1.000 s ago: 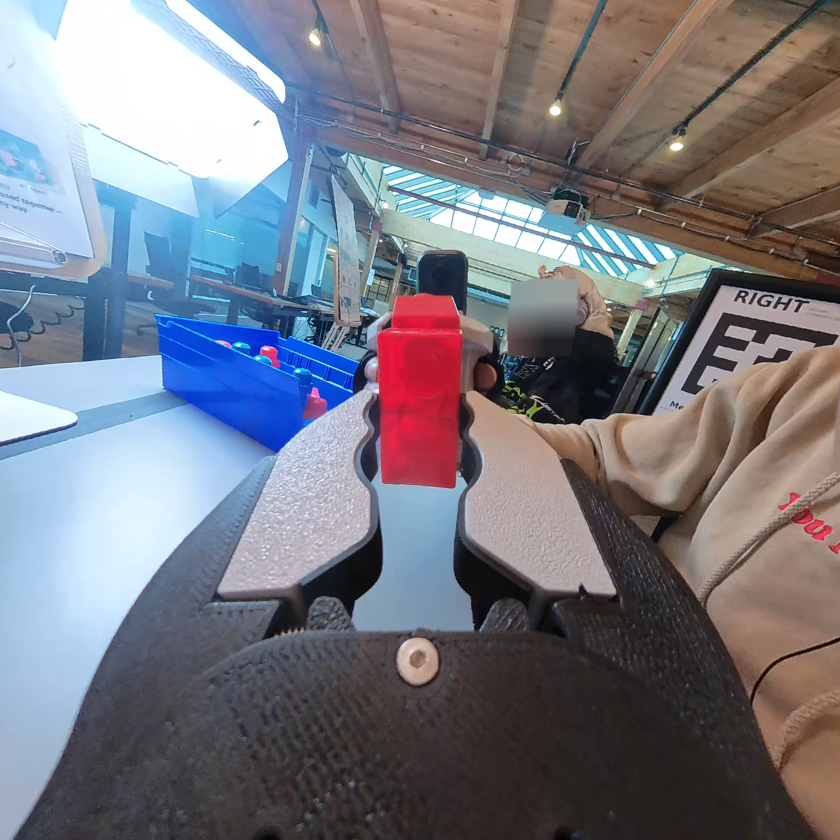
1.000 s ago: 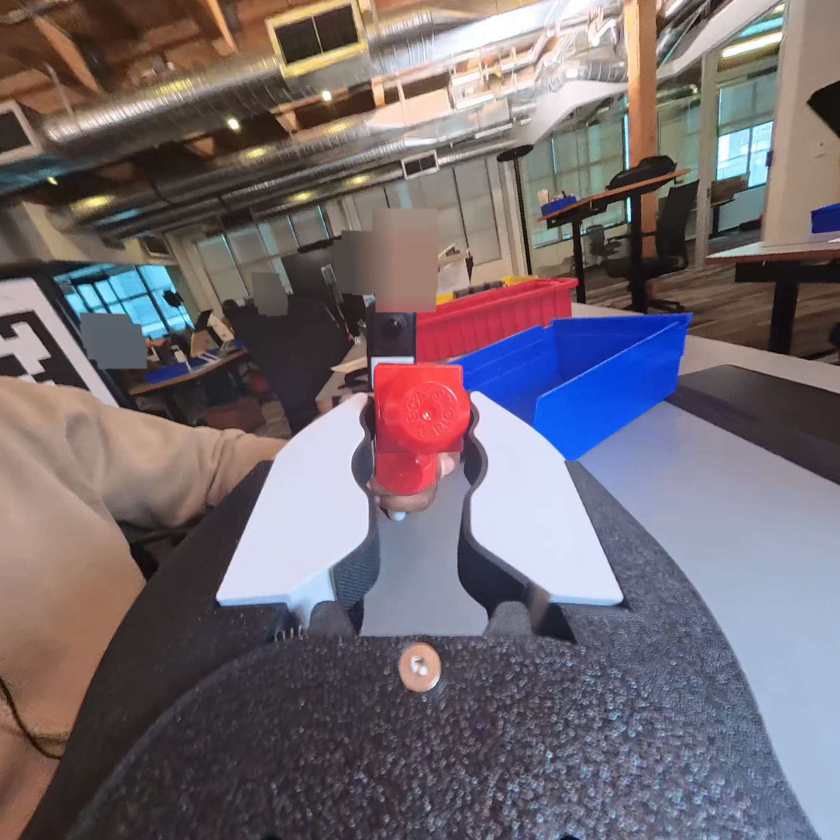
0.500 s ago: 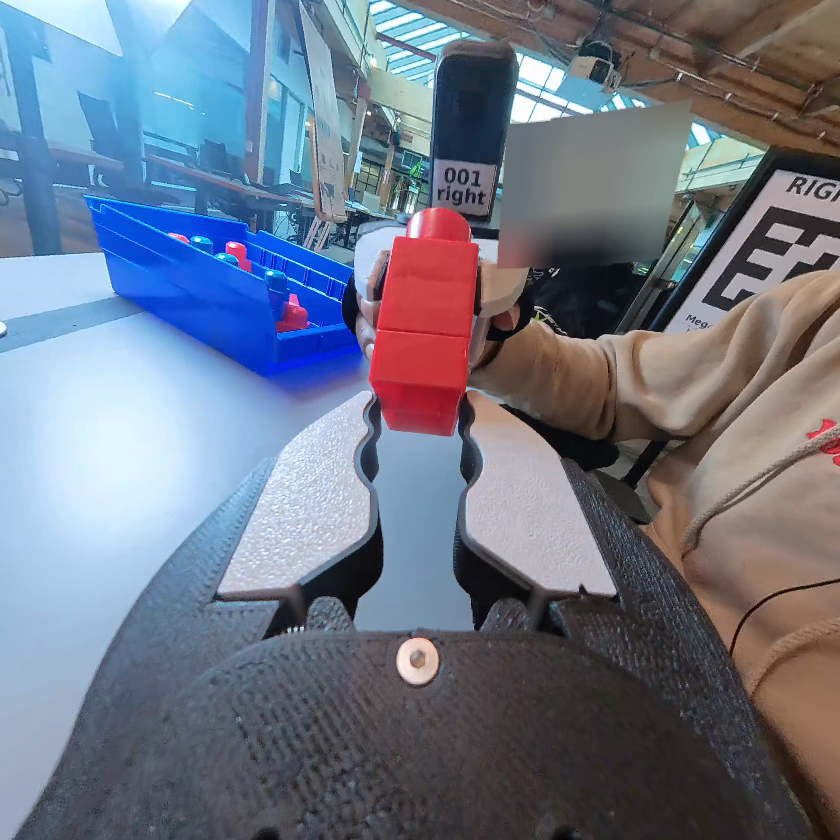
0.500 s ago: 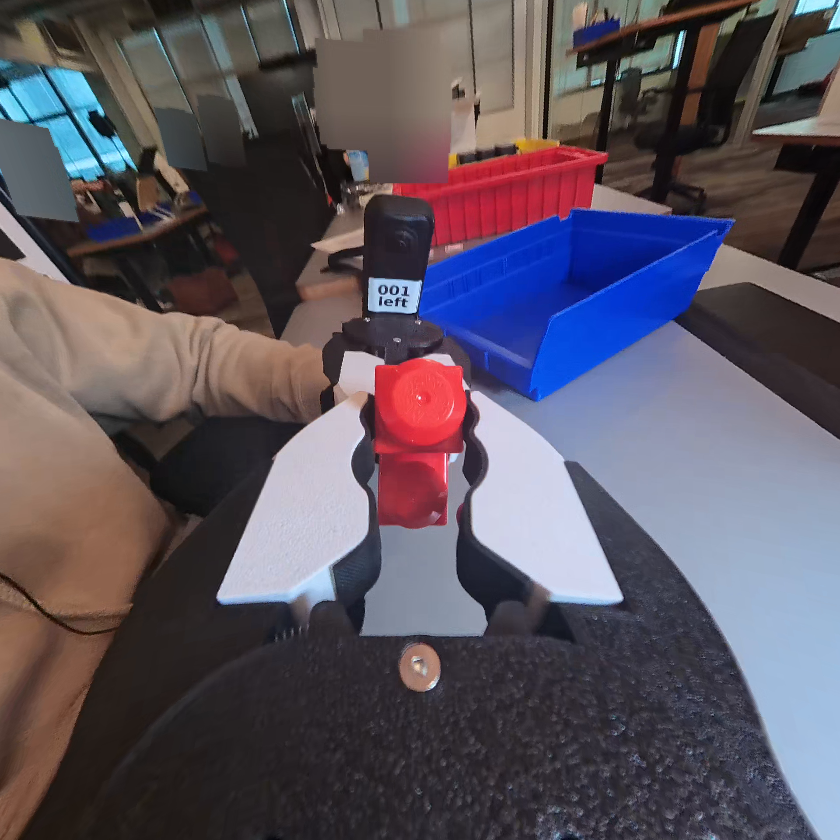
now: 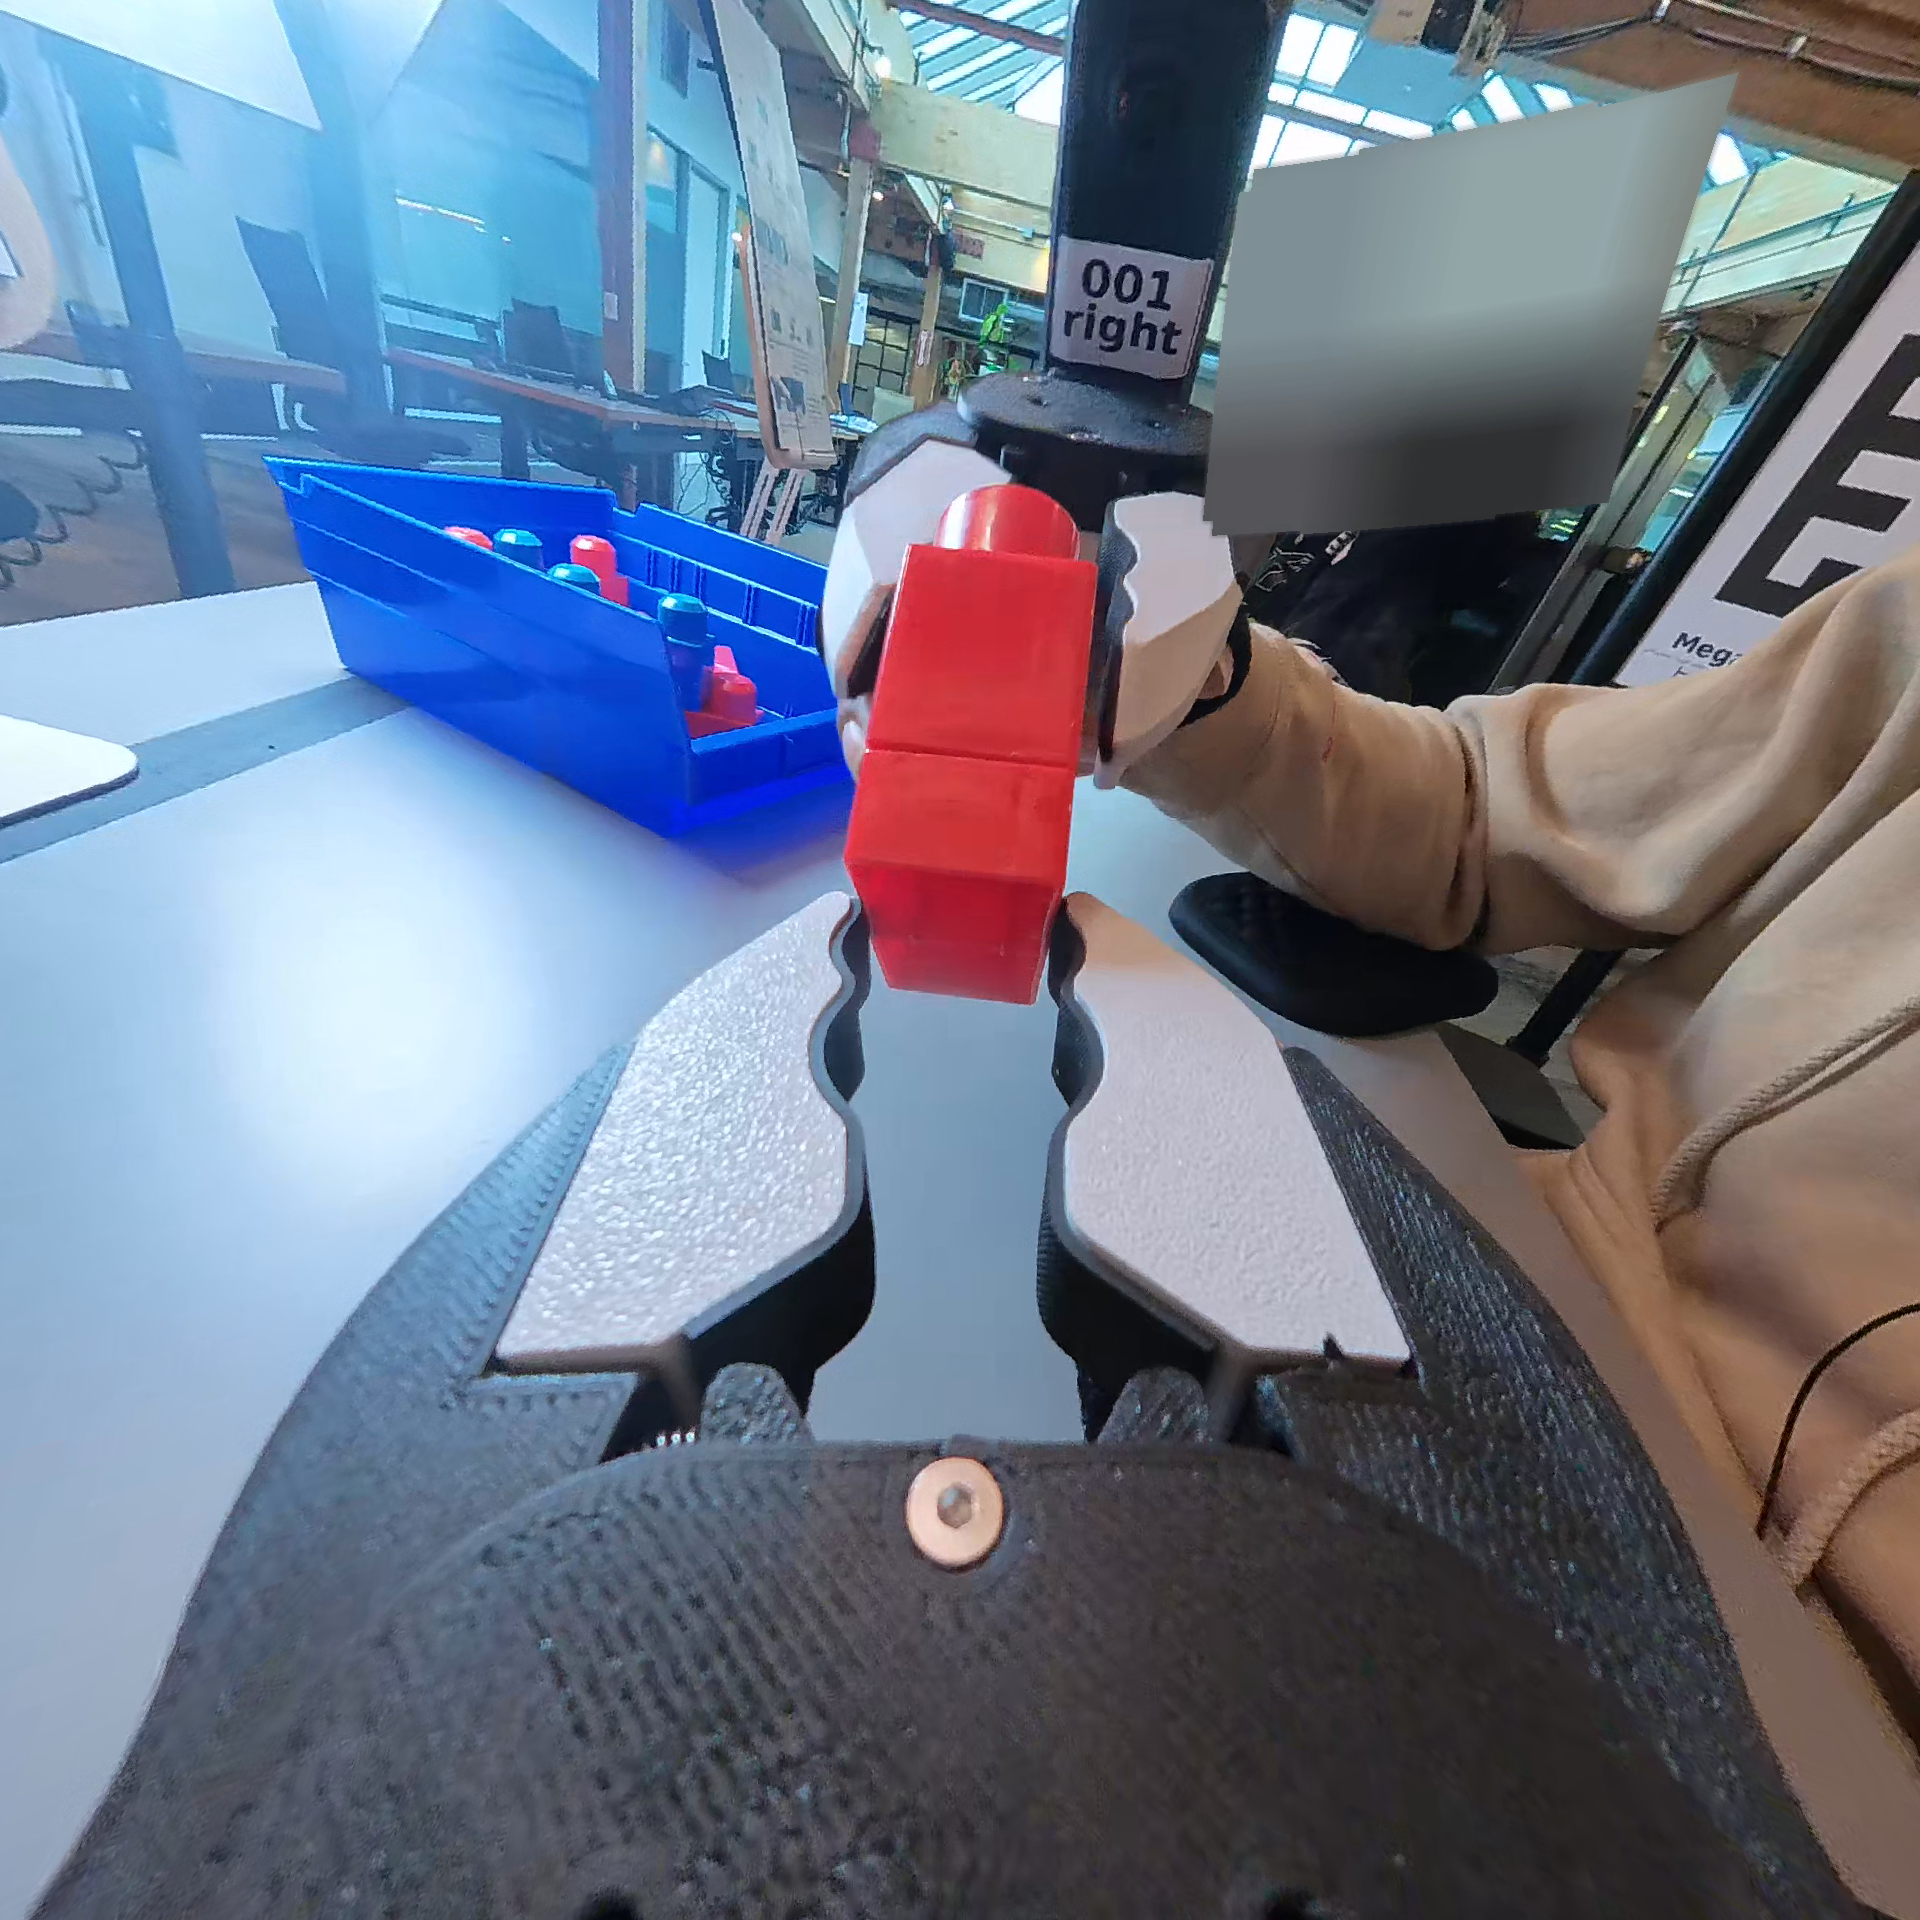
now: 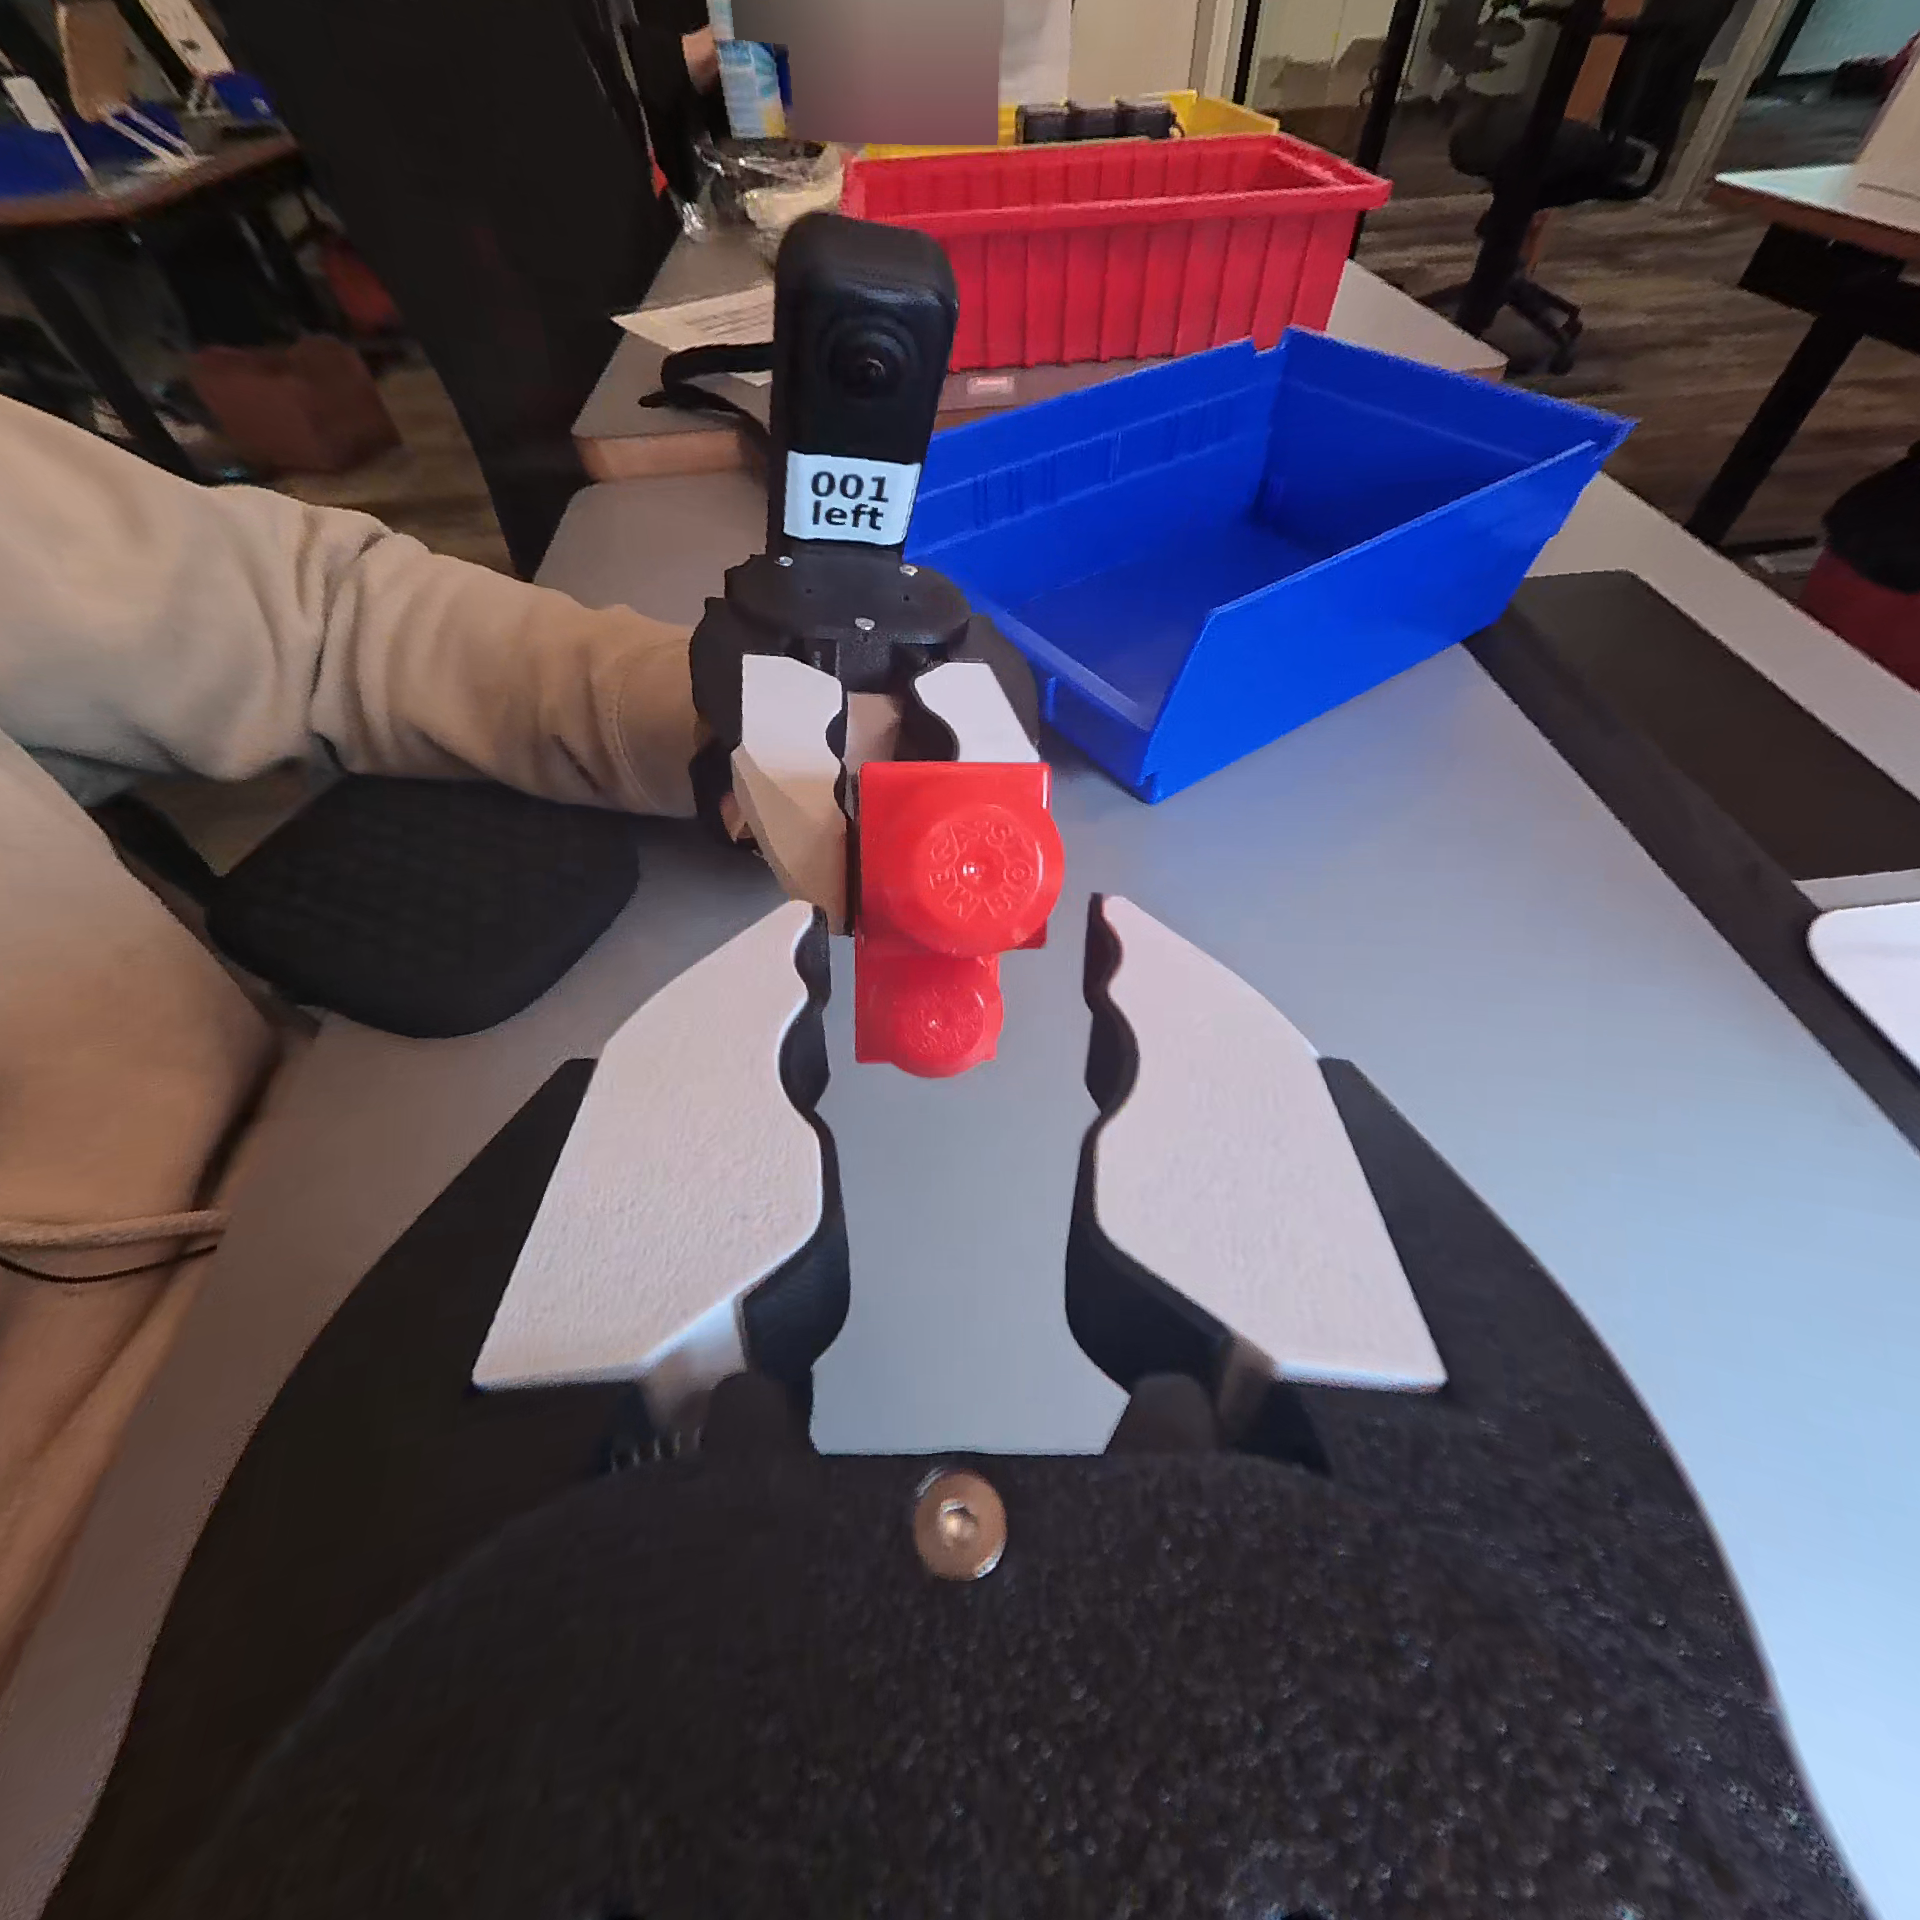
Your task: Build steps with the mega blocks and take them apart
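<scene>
Blocks (image 5: 681, 639), red and teal, in blue bin (image 5: 499, 665); left tongs (image 5: 956, 914) tight on red stack (image 5: 966, 769), right tongs (image 6: 958, 909) wide.

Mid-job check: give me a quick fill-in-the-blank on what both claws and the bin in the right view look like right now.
1. The two stacked blocks are both ___.
2. The left claw is ___ on those blocks.
3. The right claw stands ___ around them, with one finger clear of the plastic.
4. The blue bin in the right wrist view is ___.

Missing words: red; shut; open; empty.
</scene>
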A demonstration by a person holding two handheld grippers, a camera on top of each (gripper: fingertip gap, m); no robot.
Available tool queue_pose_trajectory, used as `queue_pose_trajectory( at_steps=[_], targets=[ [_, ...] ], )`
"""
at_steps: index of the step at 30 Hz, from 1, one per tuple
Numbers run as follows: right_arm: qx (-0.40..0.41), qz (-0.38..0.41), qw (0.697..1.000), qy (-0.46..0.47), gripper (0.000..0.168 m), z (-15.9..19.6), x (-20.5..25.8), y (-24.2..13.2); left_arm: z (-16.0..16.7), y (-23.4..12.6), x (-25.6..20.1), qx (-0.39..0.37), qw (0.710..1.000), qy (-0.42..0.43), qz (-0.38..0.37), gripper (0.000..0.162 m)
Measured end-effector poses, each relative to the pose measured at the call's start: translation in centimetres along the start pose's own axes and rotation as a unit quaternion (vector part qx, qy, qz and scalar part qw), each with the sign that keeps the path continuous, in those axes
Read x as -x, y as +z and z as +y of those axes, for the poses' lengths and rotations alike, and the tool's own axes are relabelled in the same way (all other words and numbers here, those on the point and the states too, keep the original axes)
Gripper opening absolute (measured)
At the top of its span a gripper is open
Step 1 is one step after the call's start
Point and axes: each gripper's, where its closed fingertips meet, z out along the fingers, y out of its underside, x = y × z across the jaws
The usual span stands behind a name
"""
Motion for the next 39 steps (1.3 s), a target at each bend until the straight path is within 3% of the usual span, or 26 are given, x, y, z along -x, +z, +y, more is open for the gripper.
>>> queue_pose_trajectory(
  at_steps=[3,4,9,12,15,18,20,24,28,31,35,39],
  targets=[
    [0.001,0.009,1.000,-0.004,0.043,0.0,-0.3,-0.5,0.6,0.0,0.2,0.019,1.000,0.005,0.000,0.033],
    [0.006,0.008,1.000,-0.008,0.035,0.3,-0.2,-0.3,1.1,0.2,0.2,0.032,0.999,0.010,-0.003,0.033],
    [0.045,0.022,0.999,-0.003,0.034,0.8,-0.8,-0.7,1.5,0.5,0.9,0.040,0.999,0.008,-0.025,0.033],
    [0.031,0.127,0.991,0.001,0.034,-1.1,-4.6,-4.9,1.2,-0.3,1.9,0.030,0.998,0.020,-0.055,0.024],
    [0.045,0.288,0.956,0.020,0.034,-0.9,-10.3,-12.3,0.6,-0.6,2.2,0.011,0.998,0.011,-0.058,0.016],
    [0.122,0.427,0.895,0.036,0.034,2.8,-14.8,-19.3,1.2,-0.4,2.2,0.019,0.998,0.017,-0.057,0.012],
    [0.178,0.455,0.870,0.064,0.034,6.3,-16.4,-21.4,1.8,-0.1,2.2,0.032,0.998,0.019,-0.057,0.011],
    [0.234,0.416,0.872,0.112,0.034,11.6,-17.6,-20.3,2.5,0.1,2.2,0.049,0.997,0.032,-0.060,0.010],
    [0.261,0.407,0.865,0.135,0.035,14.7,-18.8,-19.4,2.5,0.0,2.5,0.049,0.996,0.040,-0.068,0.010],
    [0.218,0.441,0.863,0.116,0.054,13.5,-20.0,-19.8,2.0,-0.5,3.3,0.042,0.994,0.046,-0.092,0.016],
    [0.092,0.487,0.866,0.058,0.056,6.9,-19.7,-21.7,-1.4,-2.7,4.4,0.013,0.989,0.054,-0.141,0.024],
    [0.032,0.482,0.874,0.043,0.055,2.2,-17.1,-23.4,-4.4,-8.4,7.1,0.101,0.951,0.102,-0.272,0.034]
  ],
)
